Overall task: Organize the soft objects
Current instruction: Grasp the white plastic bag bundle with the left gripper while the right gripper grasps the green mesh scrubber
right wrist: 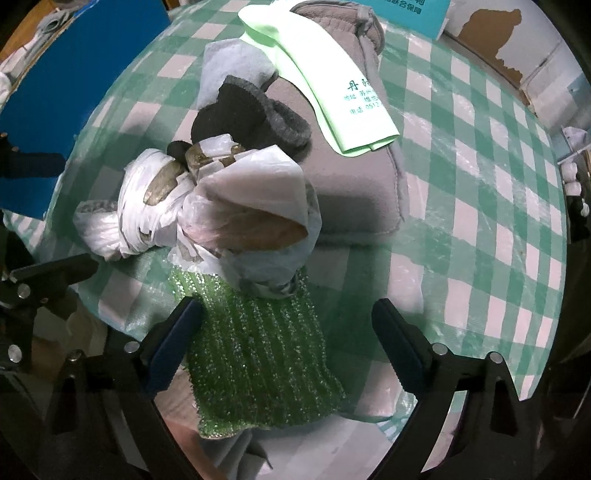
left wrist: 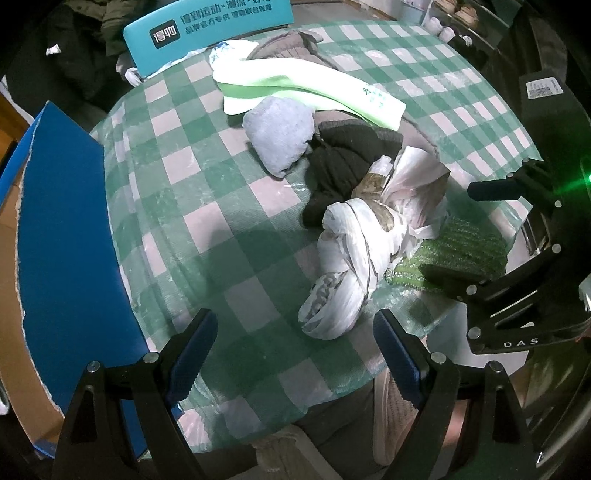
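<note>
A heap of soft things lies on the green-checked tablecloth (left wrist: 192,206): a knotted white plastic bag (left wrist: 354,254), a black knit item (left wrist: 343,158), a pale blue cloth (left wrist: 280,136), a light green towel (left wrist: 306,88), a grey cushion (right wrist: 354,184) and a sparkly green scrubbing cloth (right wrist: 258,350). My left gripper (left wrist: 295,354) is open above the table's near edge, just short of the bag. My right gripper (right wrist: 288,343) is open, its fingers on either side of the green cloth; it also shows in the left wrist view (left wrist: 517,236).
A blue cardboard box (left wrist: 62,251) stands at the table's left edge. A teal sign (left wrist: 210,29) stands at the far side. A person's legs and slippers (left wrist: 391,417) show below the near table edge.
</note>
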Demonstrator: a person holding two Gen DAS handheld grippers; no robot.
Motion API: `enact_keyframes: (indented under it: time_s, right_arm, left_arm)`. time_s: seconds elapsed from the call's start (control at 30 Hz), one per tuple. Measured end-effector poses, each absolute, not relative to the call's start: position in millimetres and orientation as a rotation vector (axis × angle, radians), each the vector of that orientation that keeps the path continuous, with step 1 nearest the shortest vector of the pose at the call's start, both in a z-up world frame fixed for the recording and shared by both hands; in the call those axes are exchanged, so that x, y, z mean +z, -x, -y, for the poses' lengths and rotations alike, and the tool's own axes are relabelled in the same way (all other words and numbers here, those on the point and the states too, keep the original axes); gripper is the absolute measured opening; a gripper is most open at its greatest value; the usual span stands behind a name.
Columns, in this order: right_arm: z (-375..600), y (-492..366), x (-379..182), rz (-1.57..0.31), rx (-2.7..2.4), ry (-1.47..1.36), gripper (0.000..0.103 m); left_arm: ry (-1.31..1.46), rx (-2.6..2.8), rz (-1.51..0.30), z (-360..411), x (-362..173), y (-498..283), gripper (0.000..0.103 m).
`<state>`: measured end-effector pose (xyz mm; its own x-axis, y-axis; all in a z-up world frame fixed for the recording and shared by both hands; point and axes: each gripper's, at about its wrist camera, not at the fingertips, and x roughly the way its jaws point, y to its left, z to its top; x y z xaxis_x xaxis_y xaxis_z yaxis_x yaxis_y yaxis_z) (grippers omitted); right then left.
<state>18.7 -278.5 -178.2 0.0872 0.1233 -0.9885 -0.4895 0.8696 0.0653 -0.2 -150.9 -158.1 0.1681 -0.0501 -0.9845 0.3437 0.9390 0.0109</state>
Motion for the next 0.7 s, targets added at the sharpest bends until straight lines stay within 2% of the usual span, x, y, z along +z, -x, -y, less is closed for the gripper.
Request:
enact_keyframes:
  time_s: [0.1, 0.27, 0.33, 0.5, 0.6, 0.7]
  right_arm:
    - [274.9, -23.5, -182.1, -1.421, 0.470, 0.307, 0.087]
    - [283.4, -30.6, -181.8, -1.439, 0.502, 0.259, 0.065]
    - [284.1, -33.9, -181.3, -1.444, 0.522, 0.239, 0.053]
    - [282.4, -37.4, -180.0, -1.436, 0.534, 0.233, 0.037]
    - [288.9, -42.8, -178.9, -1.440, 0.530, 0.215, 0.031]
    - [293.6, -46.9, -178.6, -1.440, 0.528, 0.205, 0.031]
  left_arm:
    - [-0.253, -0.285, -1.381, 152.2, -160.2, -2.3, 0.088]
    - [-0.239, -0.294, -1.382, 158.2, -164.4, -10.5, 0.088]
    - [-0.237, -0.305, -1.377, 161.7, -165.2, -13.1, 0.088]
    - [-0.275, -0.326, -1.361, 175.9, -170.3, -19.6, 0.088]
    - [-0.288, -0.331, -1.363, 182.2, -175.8, -24.9, 0.088]
    - [-0.284, -0.339, -1.366, 187.0, -180.6, -30.8, 0.087]
